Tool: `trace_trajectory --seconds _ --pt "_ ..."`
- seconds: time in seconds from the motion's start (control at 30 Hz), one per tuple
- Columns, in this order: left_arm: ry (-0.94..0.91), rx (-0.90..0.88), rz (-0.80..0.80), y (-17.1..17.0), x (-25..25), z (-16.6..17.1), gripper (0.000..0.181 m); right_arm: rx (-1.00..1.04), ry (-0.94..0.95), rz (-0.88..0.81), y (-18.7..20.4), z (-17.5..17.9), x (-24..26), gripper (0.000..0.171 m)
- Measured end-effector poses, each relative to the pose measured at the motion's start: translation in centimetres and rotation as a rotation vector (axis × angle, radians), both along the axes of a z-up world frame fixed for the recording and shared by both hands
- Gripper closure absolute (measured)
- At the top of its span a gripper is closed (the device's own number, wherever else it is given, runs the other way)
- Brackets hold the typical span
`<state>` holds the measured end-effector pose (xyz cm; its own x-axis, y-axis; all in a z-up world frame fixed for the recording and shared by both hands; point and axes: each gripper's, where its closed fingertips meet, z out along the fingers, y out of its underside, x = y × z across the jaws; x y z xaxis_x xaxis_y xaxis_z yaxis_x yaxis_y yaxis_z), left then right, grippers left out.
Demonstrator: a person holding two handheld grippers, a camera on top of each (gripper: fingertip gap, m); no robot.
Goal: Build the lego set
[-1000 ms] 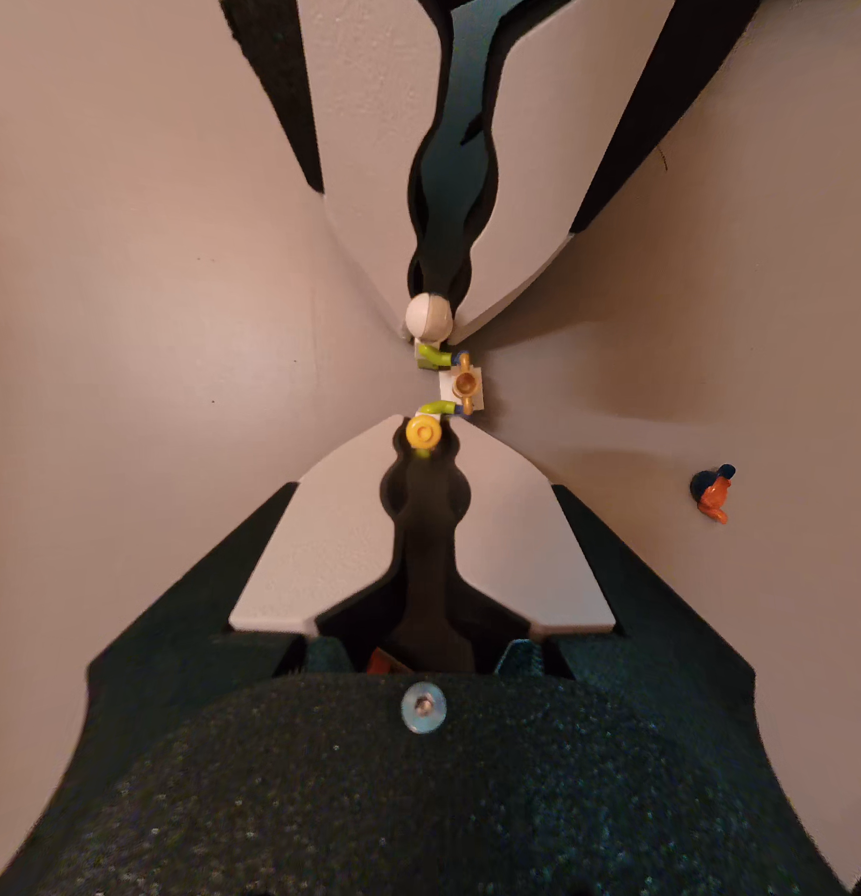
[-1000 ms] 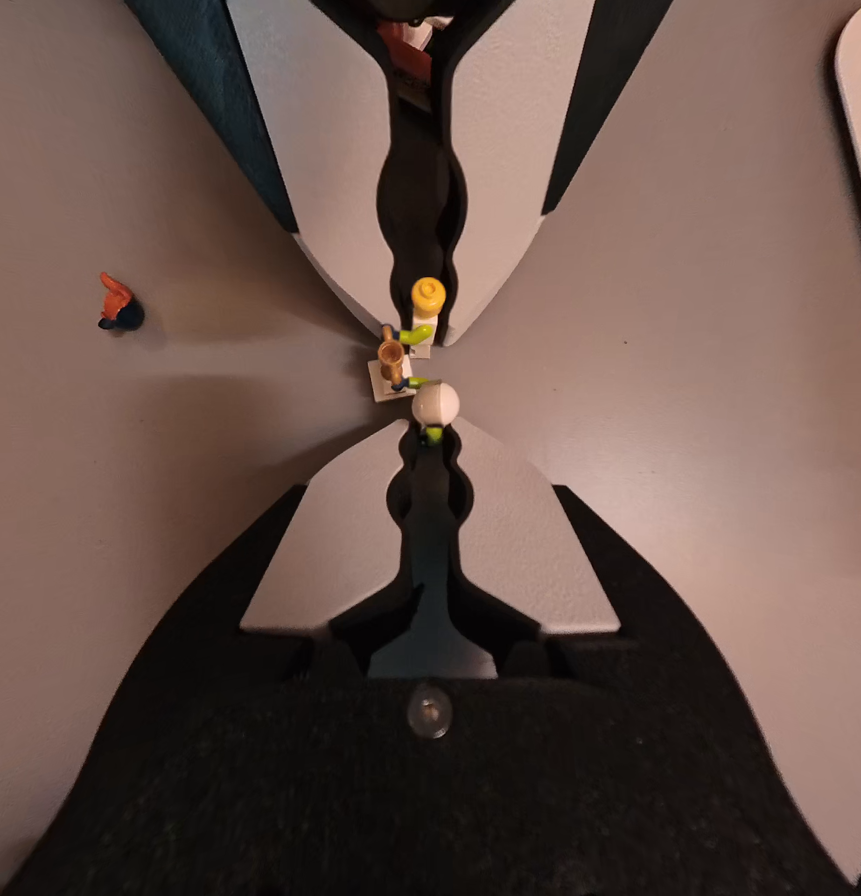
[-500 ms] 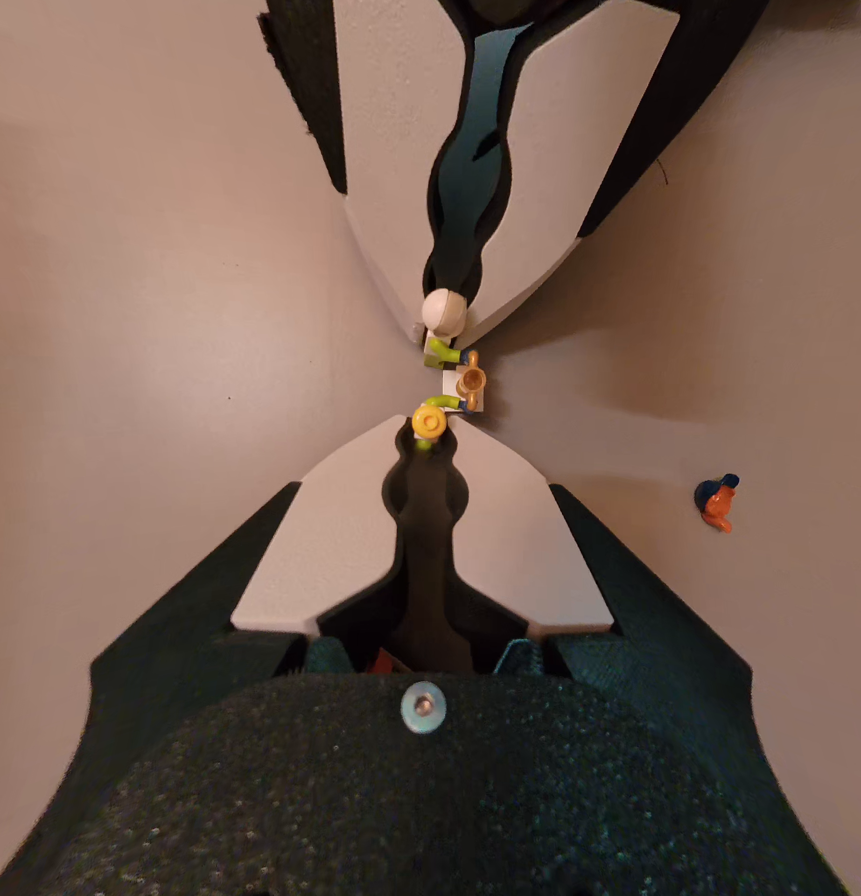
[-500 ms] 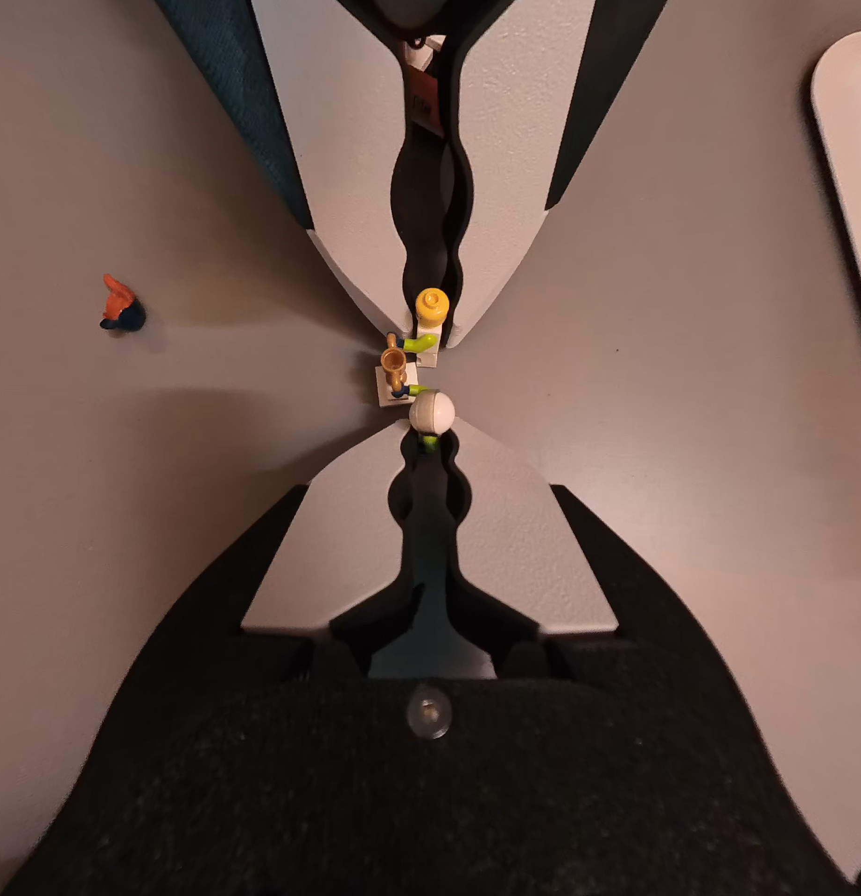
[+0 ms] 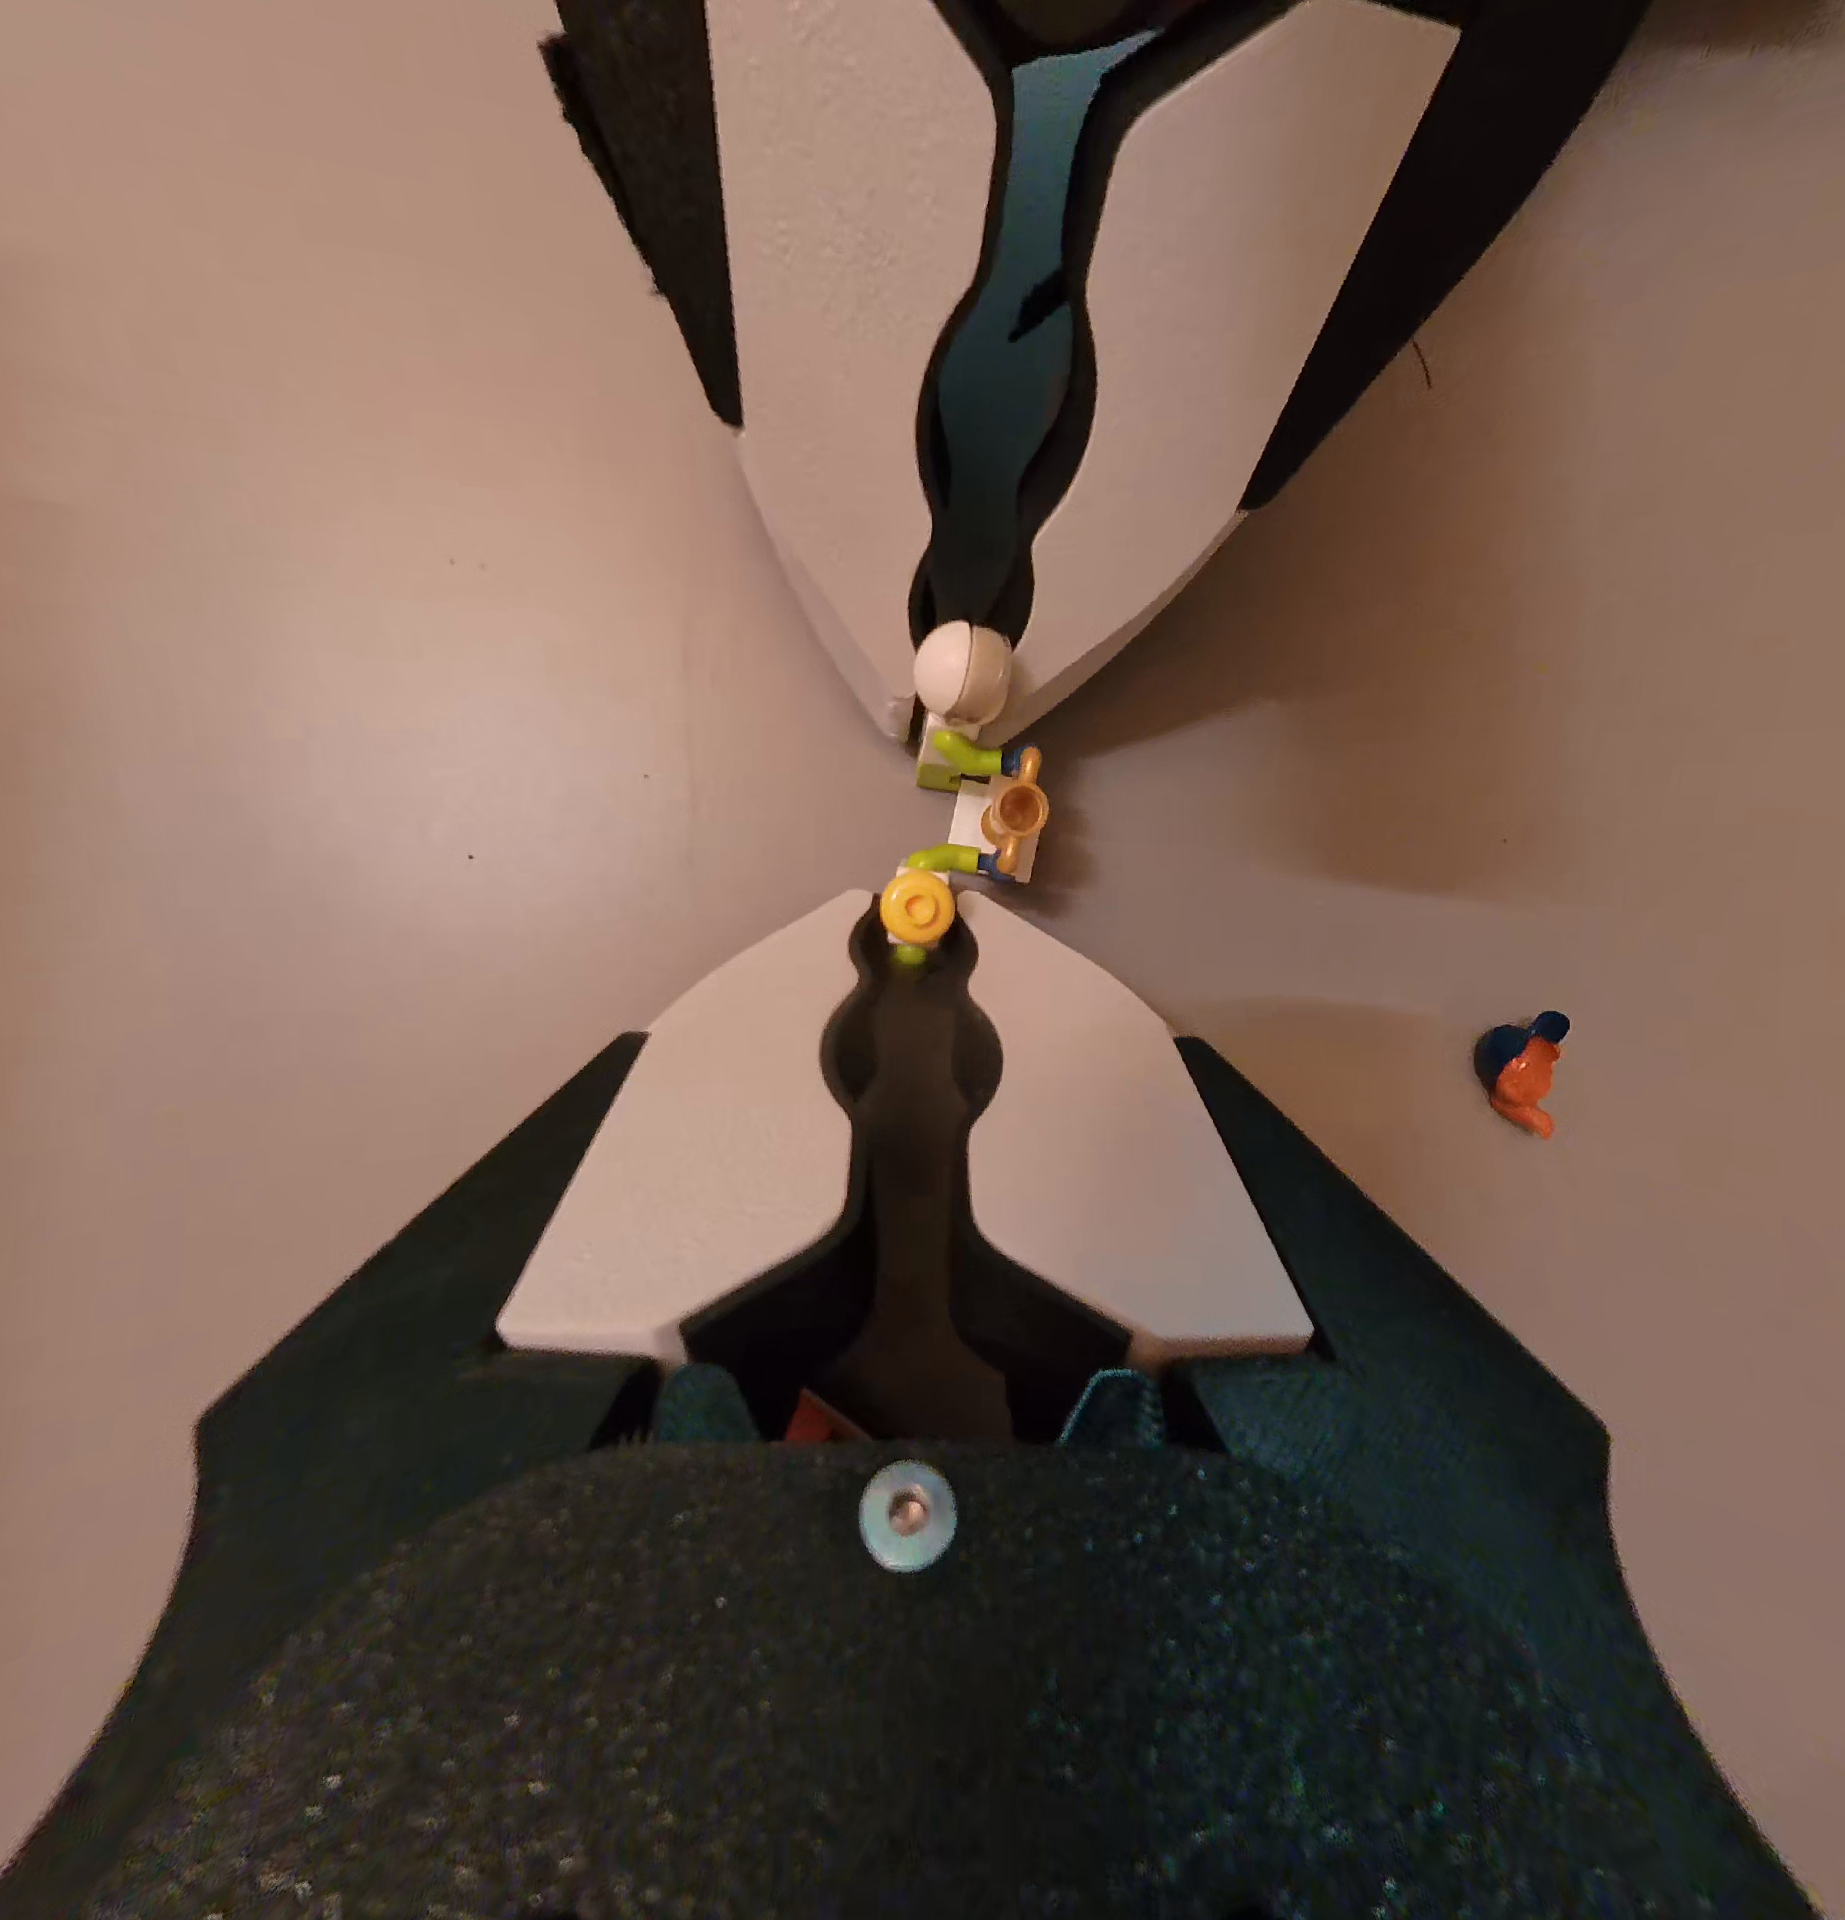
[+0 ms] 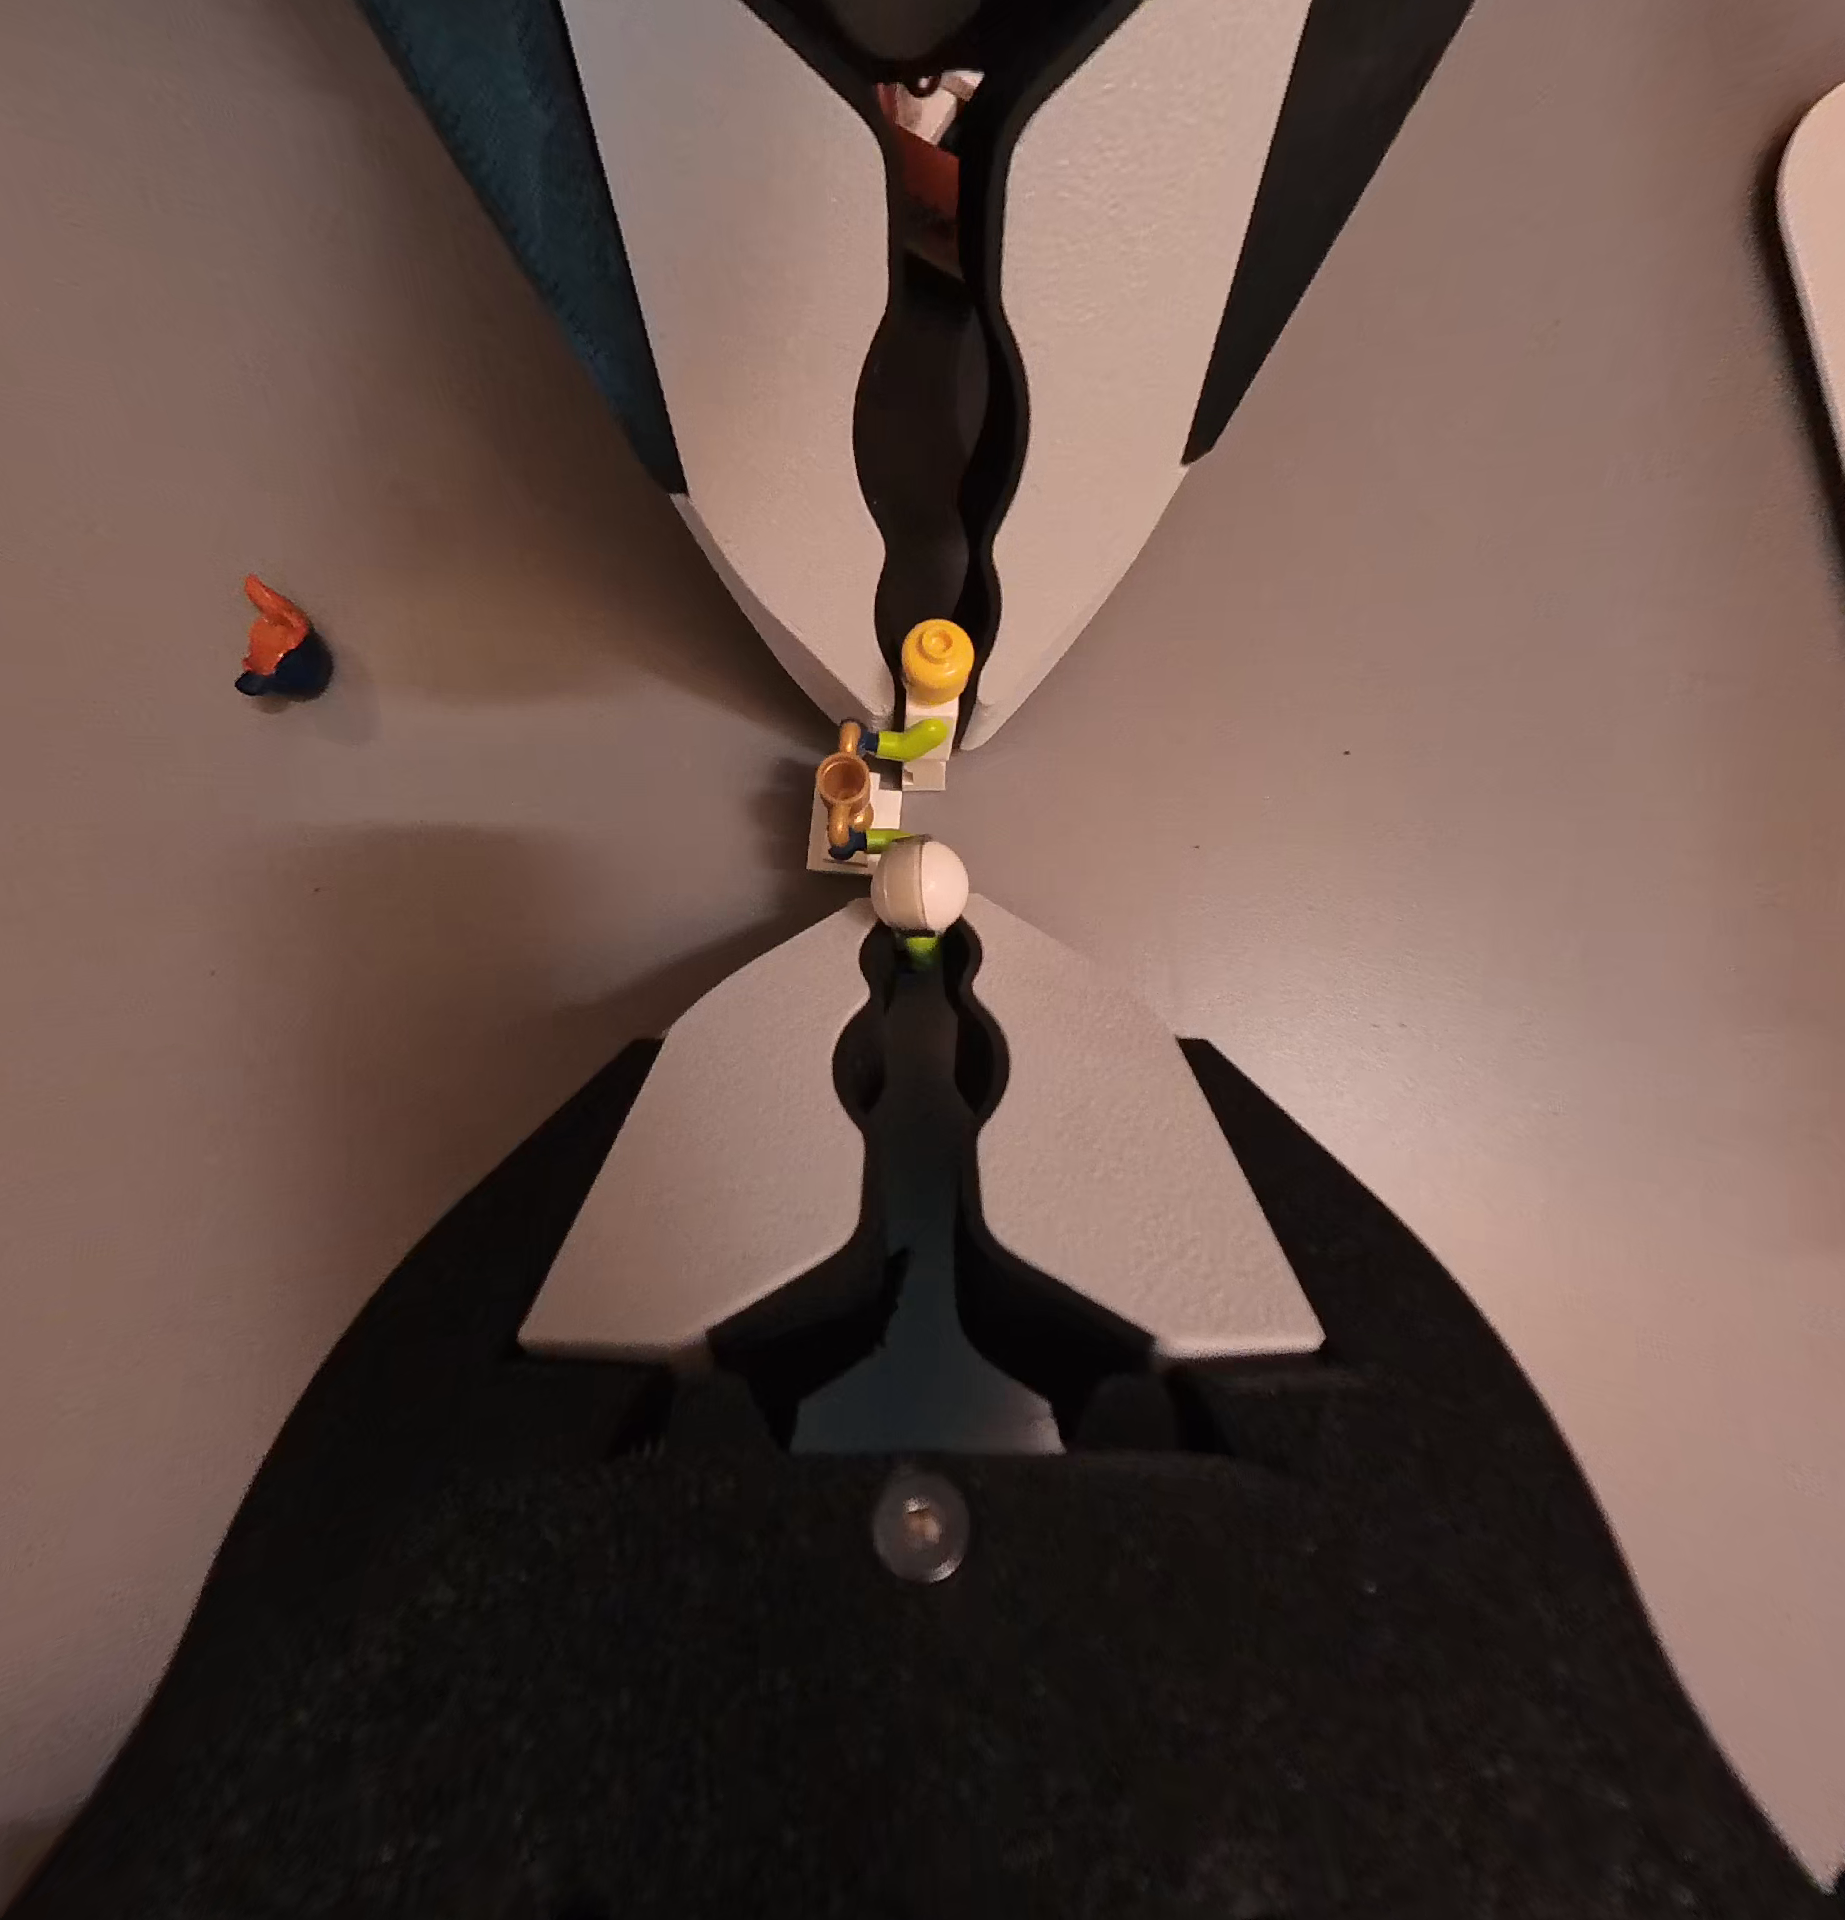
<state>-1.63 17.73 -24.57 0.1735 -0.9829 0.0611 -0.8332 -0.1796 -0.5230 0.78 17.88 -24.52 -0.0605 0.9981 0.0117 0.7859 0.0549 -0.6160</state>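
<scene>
1. Table (image 5: 326, 623): plain beige top, seen from above in both wrist views; a pale rounded object (image 6: 1832, 364) is cut off at the right edge of the right wrist view, kind not told.
2. Left gripper (image 5: 916, 940): jaws nearly together, clamped on the yellow-headed minifigure (image 5: 918, 906) w/ lime arms, bare head stud up.
3. Right gripper (image 6: 918, 935): jaws nearly together, clamped on the white-helmeted minifigure (image 6: 918, 883), also lime-armed.
4. Both figs are held tip to tip at mid-table, facing each other; whether their feet touch the table cannot be told.
5. White plate (image 5: 996, 831) lies between them w/ a gold cup (image 5: 1013, 808) over it; both figs' hands appear to be at its handles.
6. Orange hair w/ dark blue cap (image 5: 1517, 1070) lies loose, well apart from the figs; probably meant for the bare yellow head.
7. Handling (judged): parts are light, stiff, glossy, so slippery in smooth pads. Arm & hand joints swivel easily; the cup could pop off. Torso/hips are best pinched, not arms. The hair piece is best taken by its sides and pressed straight down.
</scene>
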Motion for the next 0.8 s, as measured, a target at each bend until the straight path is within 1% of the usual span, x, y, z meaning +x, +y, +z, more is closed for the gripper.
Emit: trace_trajectory --seconds 0.37,0.53,0.8 --pt "0.020 -0.018 -0.031 -0.26 0.15 -0.04 0.172 -0.002 -0.009 0.004 -0.09 -0.08 0.14 0.163" --pt "0.019 -0.024 -0.022 -0.28 0.03 -0.12 0.167 0.002 -0.012 0.010 -0.18 -0.07 0.22 0.157" --pt "-0.001 -0.017 0.002 -0.23 -0.49 0.34 0.166 0.011 -0.005 0.000 0.13 0.42 0.53 0.154"
